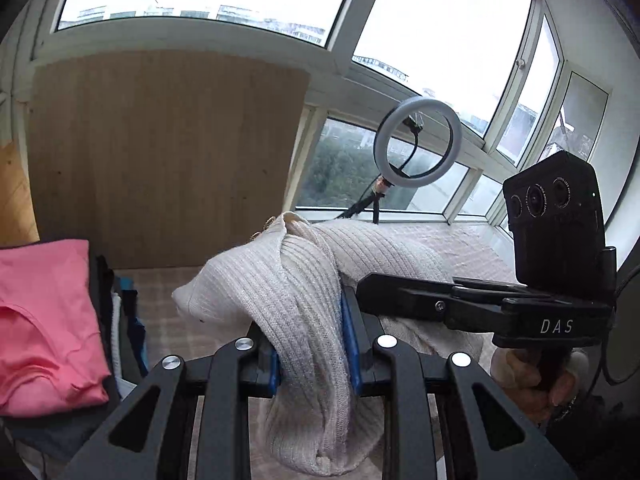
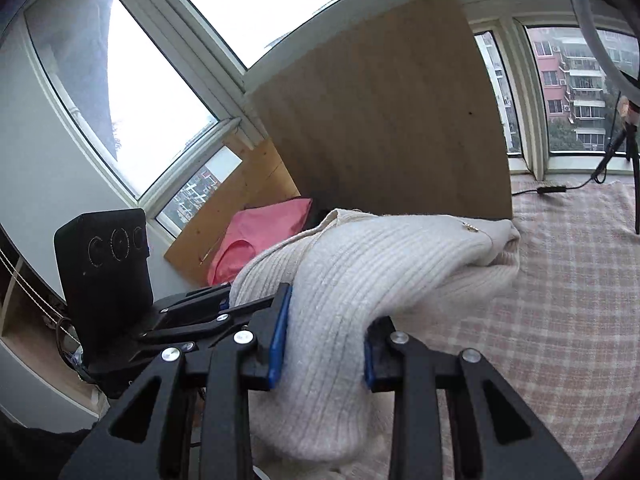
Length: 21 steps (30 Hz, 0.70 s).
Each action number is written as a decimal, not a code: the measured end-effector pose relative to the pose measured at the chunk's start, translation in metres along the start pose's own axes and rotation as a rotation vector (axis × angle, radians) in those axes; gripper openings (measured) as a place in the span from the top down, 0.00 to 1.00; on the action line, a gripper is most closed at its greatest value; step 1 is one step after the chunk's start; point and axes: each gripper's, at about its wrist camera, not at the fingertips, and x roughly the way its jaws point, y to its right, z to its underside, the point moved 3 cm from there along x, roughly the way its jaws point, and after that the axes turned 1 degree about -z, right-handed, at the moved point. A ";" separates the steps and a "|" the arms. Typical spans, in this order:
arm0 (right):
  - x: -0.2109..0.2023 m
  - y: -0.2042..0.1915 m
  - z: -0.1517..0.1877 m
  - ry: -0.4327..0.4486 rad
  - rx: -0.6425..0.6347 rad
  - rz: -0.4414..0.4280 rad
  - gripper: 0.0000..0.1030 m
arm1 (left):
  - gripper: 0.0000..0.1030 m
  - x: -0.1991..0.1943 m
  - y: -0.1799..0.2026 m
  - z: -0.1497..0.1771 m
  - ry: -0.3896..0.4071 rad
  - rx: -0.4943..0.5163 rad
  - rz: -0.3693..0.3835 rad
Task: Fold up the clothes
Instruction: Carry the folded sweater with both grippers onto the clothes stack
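Bay windows (image 1: pixel 420 36) w/ daylight; wood board (image 1: pixel 160 152) leaning vs glass; ring light (image 1: pixel 417 141); plaid cover (image 2: pixel 568 280).

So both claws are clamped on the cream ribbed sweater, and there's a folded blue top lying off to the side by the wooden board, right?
Not quite. The folded top beside the wooden board is pink, not blue, as the left wrist view shows. The rest holds: the left claw and right claw both clamp the cream ribbed sweater.

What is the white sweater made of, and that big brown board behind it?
The white sweater looks like soft ribbed knit, maybe wool or cotton yarn: raised ridges and a matte, fuzzy surface. The brown board looks like wood or wood-look panel: faint straight grain lines, a dull, flat finish.
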 end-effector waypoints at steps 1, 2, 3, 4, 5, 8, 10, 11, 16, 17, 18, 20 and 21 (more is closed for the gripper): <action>0.013 -0.019 -0.009 0.018 -0.021 -0.020 0.72 | 0.78 -0.017 -0.016 -0.008 0.028 0.004 -0.024; 0.025 -0.037 -0.018 0.036 -0.042 -0.041 0.72 | 0.78 -0.033 -0.031 -0.016 0.051 0.013 -0.054; 0.039 -0.055 -0.027 0.046 -0.062 -0.058 0.72 | 0.78 -0.047 -0.047 -0.024 0.068 0.020 -0.087; 0.053 -0.072 -0.035 0.052 -0.083 -0.073 0.72 | 0.78 -0.061 -0.062 -0.031 0.085 0.026 -0.120; 0.068 -0.089 -0.043 0.057 -0.104 -0.087 0.72 | 0.79 -0.073 -0.078 -0.037 0.096 0.024 -0.145; 0.111 -0.139 -0.066 0.071 -0.166 -0.127 0.72 | 0.78 -0.103 -0.130 -0.051 0.124 0.001 -0.200; 0.142 -0.160 -0.073 0.056 -0.187 -0.141 0.72 | 0.71 -0.111 -0.165 -0.048 0.106 0.001 -0.251; 0.158 -0.159 -0.067 0.029 -0.178 -0.122 0.72 | 0.68 -0.111 -0.187 -0.033 0.071 -0.003 -0.359; 0.224 -0.088 0.026 -0.199 -0.011 0.064 0.65 | 0.59 -0.117 -0.269 0.046 -0.082 -0.049 -0.672; 0.226 -0.074 0.040 -0.228 0.024 0.080 0.65 | 0.59 -0.120 -0.272 0.052 -0.084 -0.052 -0.662; 0.225 -0.066 0.049 -0.247 0.045 0.092 0.65 | 0.59 -0.122 -0.275 0.058 -0.086 -0.054 -0.652; 0.214 -0.069 0.045 -0.238 0.024 0.086 0.65 | 0.59 -0.129 -0.278 0.062 -0.066 -0.055 -0.629; 0.208 -0.075 0.035 -0.209 -0.002 0.083 0.65 | 0.59 -0.129 -0.277 0.055 -0.048 -0.051 -0.621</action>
